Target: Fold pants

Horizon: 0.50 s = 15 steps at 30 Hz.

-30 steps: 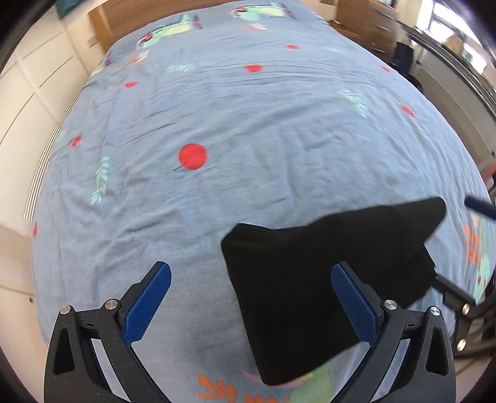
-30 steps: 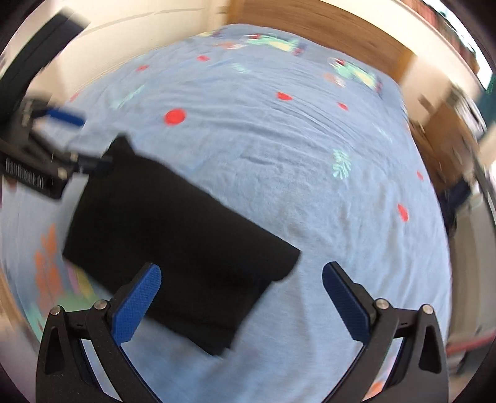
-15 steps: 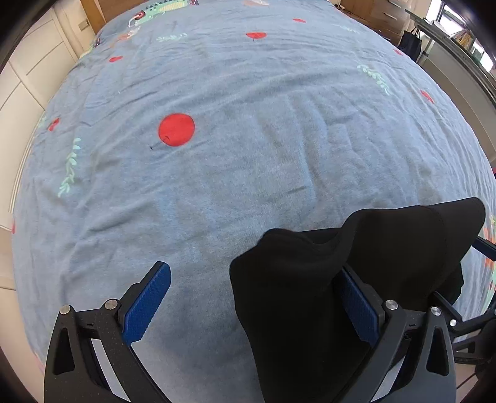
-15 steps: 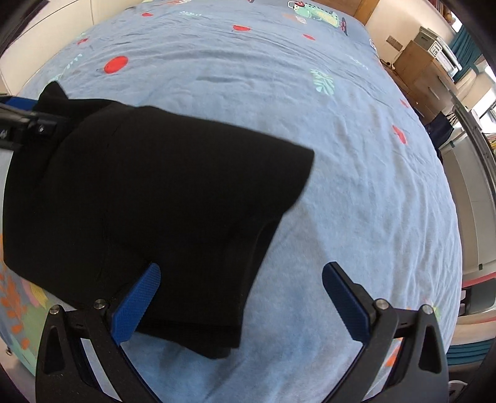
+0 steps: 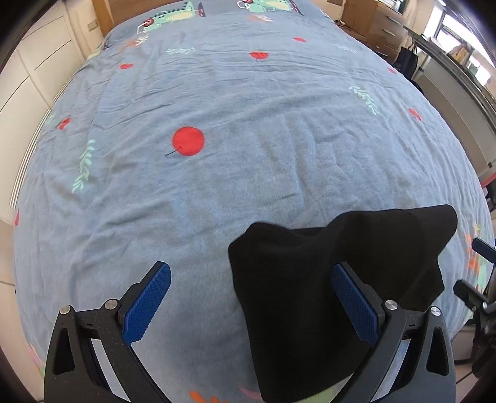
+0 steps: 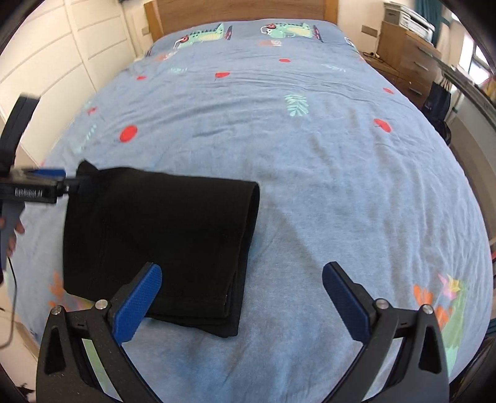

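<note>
At the near edge of the bed, I have one pair of black pants (image 6: 161, 238), folded into a thick rectangle on the blue bedspread (image 6: 325, 161), stacked hems toward my right camera. My right gripper (image 6: 241, 294) hangs over the pants' near right corner with its jaws spread wide and nothing between them; one blue pad (image 6: 138, 302) overlaps the cloth in view, though I cannot tell whether it touches. My left gripper (image 5: 251, 300) is likewise wide open, its right pad (image 5: 353, 302) against a raised fold of the pants (image 5: 310, 294), its left pad over bare bedspread. Seen from the right camera, the left gripper's body reads "GenRobot.AI" in white, slightly blurred, and part of a hand (image 6: 12, 229) shows beneath it. Farther out, the bedspread bears red dots, green leaf sprigs and two green crocodile figures near the wooden headboard (image 6: 241, 9). One wooden dresser (image 6: 406, 52) stands at the far right.
</note>
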### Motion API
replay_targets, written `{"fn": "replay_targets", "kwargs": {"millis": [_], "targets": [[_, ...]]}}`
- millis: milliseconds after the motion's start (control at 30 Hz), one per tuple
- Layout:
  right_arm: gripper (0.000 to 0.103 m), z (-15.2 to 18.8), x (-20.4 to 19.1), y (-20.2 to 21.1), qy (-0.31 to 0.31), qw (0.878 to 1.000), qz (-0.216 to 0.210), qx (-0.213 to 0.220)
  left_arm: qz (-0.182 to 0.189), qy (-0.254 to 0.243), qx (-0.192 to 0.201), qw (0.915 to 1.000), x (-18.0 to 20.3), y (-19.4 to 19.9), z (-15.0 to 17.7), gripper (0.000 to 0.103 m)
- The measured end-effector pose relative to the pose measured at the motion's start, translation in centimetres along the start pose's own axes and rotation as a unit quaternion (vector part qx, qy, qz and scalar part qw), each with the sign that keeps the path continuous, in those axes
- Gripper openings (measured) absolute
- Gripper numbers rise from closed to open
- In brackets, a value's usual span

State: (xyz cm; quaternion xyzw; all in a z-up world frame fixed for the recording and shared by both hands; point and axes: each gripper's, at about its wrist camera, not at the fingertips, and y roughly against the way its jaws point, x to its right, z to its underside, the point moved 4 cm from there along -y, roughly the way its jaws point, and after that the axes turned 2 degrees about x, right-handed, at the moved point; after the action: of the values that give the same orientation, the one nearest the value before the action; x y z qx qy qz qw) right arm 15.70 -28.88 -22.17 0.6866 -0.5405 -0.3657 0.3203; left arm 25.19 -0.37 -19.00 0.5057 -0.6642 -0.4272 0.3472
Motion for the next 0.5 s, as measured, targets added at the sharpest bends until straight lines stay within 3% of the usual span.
{"fn": "replay_targets", "kwargs": {"millis": [100, 133, 333, 433, 500], "targets": [[0.103, -0.5, 0.0, -1.2, -0.002, 1.000, -0.021, -0.015, -0.002, 0.008, -0.001, 1.0000, 0.0, 0.6, 0.5, 0.102], [0.080, -0.7, 0.2, -1.9, -0.005, 0.999, -0.026, -0.022, -0.003, 0.009, 0.000, 1.0000, 0.0, 0.8, 0.5, 0.102], [0.076, -0.4, 0.1, -4.5, -0.028, 0.997, -0.060, -0.044, -0.002, 0.021, -0.008, 0.9997, -0.3, 2.0, 2.6, 0.102], [0.021, 0.1, -0.2, -5.4, -0.026, 0.996, -0.061, -0.065, -0.003, 0.028, -0.024, 0.9993, -0.5, 1.6, 3.7, 0.102], [0.017, 0.2, -0.1, -5.4, -0.024, 0.995, -0.064, -0.066, -0.001, 0.033, -0.032, 0.9989, -0.7, 1.3, 4.3, 0.102]]}}
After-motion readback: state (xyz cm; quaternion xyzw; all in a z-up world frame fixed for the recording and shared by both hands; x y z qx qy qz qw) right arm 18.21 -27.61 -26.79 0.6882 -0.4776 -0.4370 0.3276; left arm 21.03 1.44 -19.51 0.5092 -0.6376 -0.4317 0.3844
